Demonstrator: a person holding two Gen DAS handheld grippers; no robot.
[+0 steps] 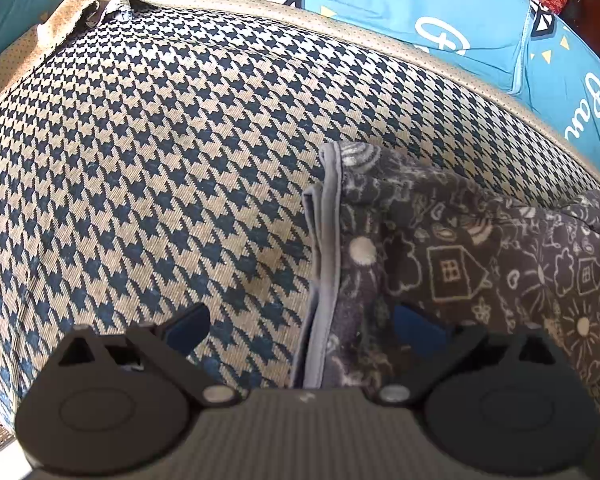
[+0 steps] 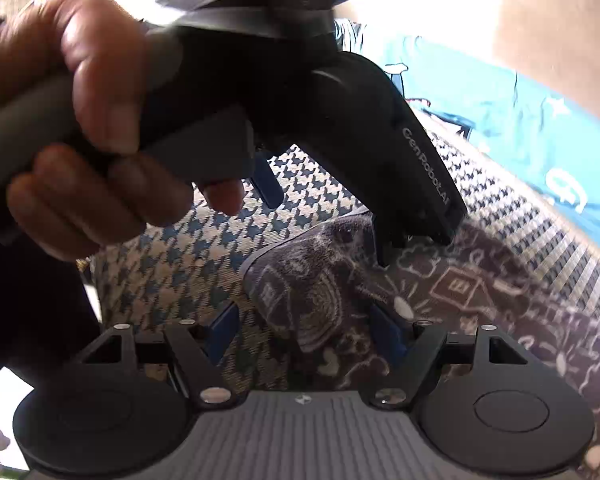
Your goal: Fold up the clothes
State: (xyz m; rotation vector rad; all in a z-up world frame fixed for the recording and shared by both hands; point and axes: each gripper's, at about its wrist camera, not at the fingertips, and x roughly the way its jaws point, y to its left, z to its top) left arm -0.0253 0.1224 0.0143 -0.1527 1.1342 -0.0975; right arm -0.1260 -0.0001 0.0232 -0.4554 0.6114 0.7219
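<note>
A dark grey garment (image 1: 460, 260) printed with white houses and suns lies folded on a houndstooth cushion (image 1: 160, 160). Its grey hemmed edge runs up between the fingers of my left gripper (image 1: 302, 328), which is open wide; the right finger hangs over the cloth, the left over bare cushion. In the right wrist view the garment (image 2: 480, 280) bulges up in a fold between the blue pads of my right gripper (image 2: 306, 330), which stands open around it. A hand (image 2: 80, 100) holds the left gripper (image 2: 324, 220) just above, pointing down at the same fold.
A light blue printed fabric (image 1: 460, 12) lies behind the cushion, also seen at the right as blue fabric (image 2: 520, 120). A tan dotted cloth (image 1: 64, 20) is bunched at the cushion's far left corner. Bare houndstooth cushion (image 2: 172, 272) spreads left of the garment.
</note>
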